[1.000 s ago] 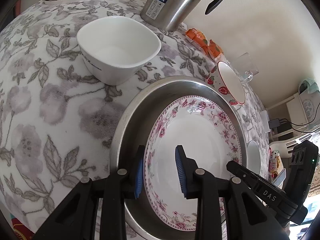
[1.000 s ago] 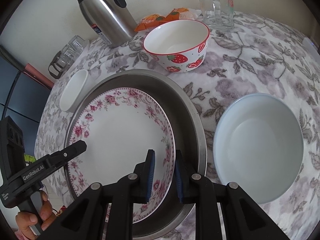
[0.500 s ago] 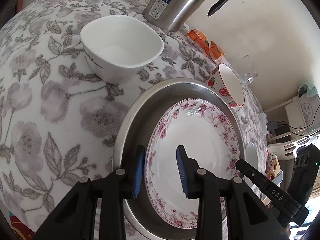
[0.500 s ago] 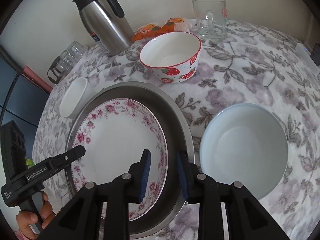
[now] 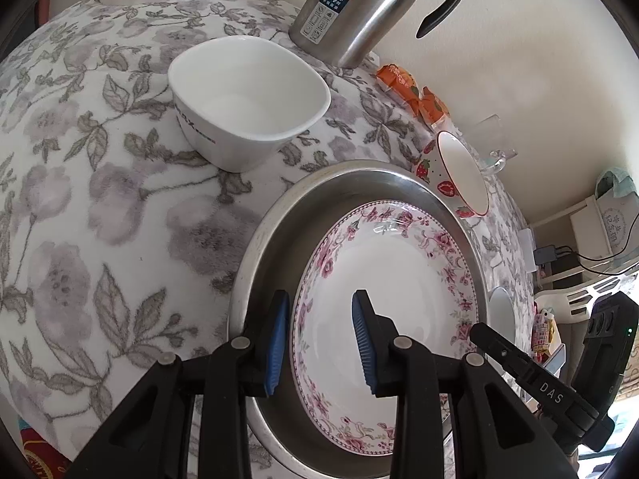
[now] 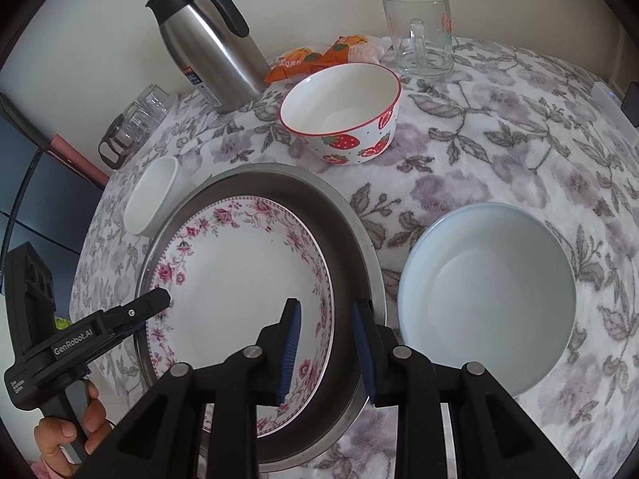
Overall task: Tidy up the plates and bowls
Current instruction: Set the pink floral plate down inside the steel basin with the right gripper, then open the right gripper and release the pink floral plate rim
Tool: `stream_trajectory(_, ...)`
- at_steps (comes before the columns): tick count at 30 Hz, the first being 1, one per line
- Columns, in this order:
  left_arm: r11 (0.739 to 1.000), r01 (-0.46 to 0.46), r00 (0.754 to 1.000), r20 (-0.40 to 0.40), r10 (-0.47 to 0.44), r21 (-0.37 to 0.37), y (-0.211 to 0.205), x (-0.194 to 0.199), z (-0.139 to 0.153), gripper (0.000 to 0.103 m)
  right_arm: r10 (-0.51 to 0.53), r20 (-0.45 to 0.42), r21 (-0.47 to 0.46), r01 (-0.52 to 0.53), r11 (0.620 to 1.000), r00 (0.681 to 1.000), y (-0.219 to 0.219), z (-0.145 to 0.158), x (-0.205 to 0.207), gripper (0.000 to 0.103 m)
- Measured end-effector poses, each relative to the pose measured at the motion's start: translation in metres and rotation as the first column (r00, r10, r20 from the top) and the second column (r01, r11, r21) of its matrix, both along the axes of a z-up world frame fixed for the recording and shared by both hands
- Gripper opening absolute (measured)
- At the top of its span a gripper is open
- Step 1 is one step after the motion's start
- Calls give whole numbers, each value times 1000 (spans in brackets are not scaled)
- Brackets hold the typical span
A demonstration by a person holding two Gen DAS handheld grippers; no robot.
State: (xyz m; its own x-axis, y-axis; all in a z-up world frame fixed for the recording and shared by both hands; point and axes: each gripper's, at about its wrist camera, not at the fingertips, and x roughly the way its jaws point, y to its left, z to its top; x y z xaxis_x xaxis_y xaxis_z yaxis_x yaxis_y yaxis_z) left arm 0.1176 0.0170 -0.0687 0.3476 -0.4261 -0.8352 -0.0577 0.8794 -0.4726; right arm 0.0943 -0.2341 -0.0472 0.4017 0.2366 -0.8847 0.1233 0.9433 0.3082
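Observation:
A pink-flowered plate [image 5: 395, 287] [image 6: 239, 279] lies inside a wide steel pan [image 5: 279, 231] [image 6: 351, 239] on the flowered tablecloth. My left gripper [image 5: 319, 335] is open over the plate's left rim, holding nothing. My right gripper [image 6: 325, 343] is open above the plate's right rim and the pan wall, holding nothing. A pale blue bowl [image 6: 487, 303] sits right of the pan. A strawberry bowl [image 6: 343, 111] [image 5: 463, 175] stands behind it. A white square bowl [image 5: 247, 95] [image 6: 151, 195] stands to the pan's left.
A steel thermos jug [image 5: 359, 4] [image 6: 211, 48] stands at the back by the wall. Orange snack packets [image 6: 311, 62] and a glass mug [image 6: 419, 36] lie behind the strawberry bowl. Several glasses [image 6: 135, 123] stand at the far left edge.
My right gripper has opened, letting go of the plate's rim, and drawn back a little. My left gripper stays open and has backed off slightly. The plate rests in the pan.

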Motion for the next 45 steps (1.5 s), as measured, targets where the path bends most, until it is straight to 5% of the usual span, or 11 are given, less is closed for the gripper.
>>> stream_trajectory(12,999,12,1000,1,-12,31,-4,-1,2,34,14,-11,-4,-14,1000,1000,3,-2,0,30)
stream_trajectory(21,998,33,998,46,-36,60,-8,-10,16,44,18,26,-17,-17,1000,1000,2,11,-4,30)
stream_trajectory(30,993,39,983,174,-59,116,-14,-20,42,46,15,89,-37,-12,999,996,3,27,-8,30)
stream_trajectory(32,988,24,980,192,-53,154,-15,-21,46,56,21,100,-44,-17,999,995,4,28,-9,30)
stream_trajectory(39,971,-2,984,172,-40,237,-12,-19,40,69,39,135,-100,-26,995,990,11,34,-11,54)
stream_trajectory(41,964,2,985,168,-48,265,-15,-19,38,84,40,134,-110,-25,994,990,11,32,-11,65)
stream_trajectory(45,954,6,982,177,-62,299,-18,-20,37,86,44,111,-112,-32,993,993,11,25,-8,73)
